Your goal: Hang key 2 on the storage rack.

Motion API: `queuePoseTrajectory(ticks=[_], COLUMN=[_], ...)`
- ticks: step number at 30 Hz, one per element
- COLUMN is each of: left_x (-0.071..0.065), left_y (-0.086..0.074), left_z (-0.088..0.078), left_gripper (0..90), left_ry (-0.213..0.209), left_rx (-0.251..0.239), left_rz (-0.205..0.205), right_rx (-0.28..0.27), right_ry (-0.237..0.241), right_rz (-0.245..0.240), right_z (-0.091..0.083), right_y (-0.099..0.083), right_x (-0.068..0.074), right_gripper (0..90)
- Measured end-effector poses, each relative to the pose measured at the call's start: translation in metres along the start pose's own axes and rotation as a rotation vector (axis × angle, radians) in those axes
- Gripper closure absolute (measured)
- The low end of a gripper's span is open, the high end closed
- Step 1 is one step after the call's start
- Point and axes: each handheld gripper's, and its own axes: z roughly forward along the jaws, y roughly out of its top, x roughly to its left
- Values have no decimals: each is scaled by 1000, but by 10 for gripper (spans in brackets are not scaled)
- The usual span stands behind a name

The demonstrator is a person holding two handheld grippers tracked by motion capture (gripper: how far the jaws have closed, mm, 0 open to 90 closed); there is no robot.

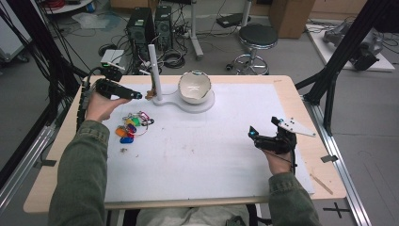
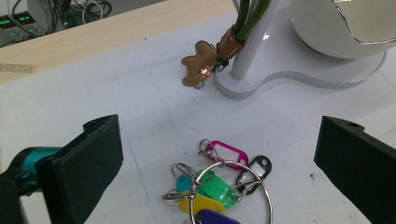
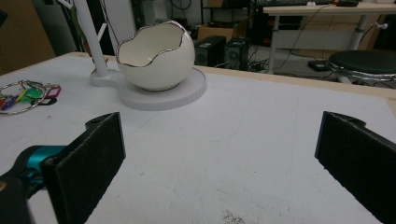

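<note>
Your left claw (image 1: 136, 96) is up near the far-left corner of the surface (image 1: 211, 155), jaws spread wide and grasping nothing. In the left gripper view the key bunch (image 2: 219, 186) lies flat on the white sheet between and just ahead of those jaws, untouched by either pad.

That bunch sits in the left part of the surface, nearer the far edge than the near one. A big thin wire ring holds it together, and flat plastic tags fan out from it: pink, black, green, yellow, teal and blue-purple. It's a loose, round cluster with no clear long axis; the pink tag (image 2: 227, 152) points toward the stand.

Past the bunch, toward the far edge, you've got the white stand (image 1: 184, 102): a flat, glossy base with a slim upright post (image 1: 155, 73) at its left end. A brown leather-look bear charm (image 2: 198, 64) lies on the sheet, touching the base by the foot of that post, clipped to a brown tab on green cords running up along it. On the base's right end sits the egg-shaped bowl (image 1: 194, 86), white, smooth, with a jagged silver rim.

Your right claw (image 1: 264, 134) is well apart near the right edge, jaws released and wide, bare sheet between them.
</note>
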Motion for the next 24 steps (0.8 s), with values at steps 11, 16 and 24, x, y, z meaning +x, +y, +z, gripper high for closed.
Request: queuePoseTrajectory(ticks=[11,16,24], left_x=[-1,-3,-1], left_y=[-12,-16,-30], left_z=[5,4,9], left_gripper=[16,16,16], left_ry=[-16,-22,-24], left_rx=[24,26,48], left_rz=[11,21,20], right_rx=[1,2,3], right_ry=[1,2,4], right_rz=[2,1,3], right_z=[0,0,0], right_y=[0,0,0], right_x=[0,0,0], right_gripper=[8,8,8])
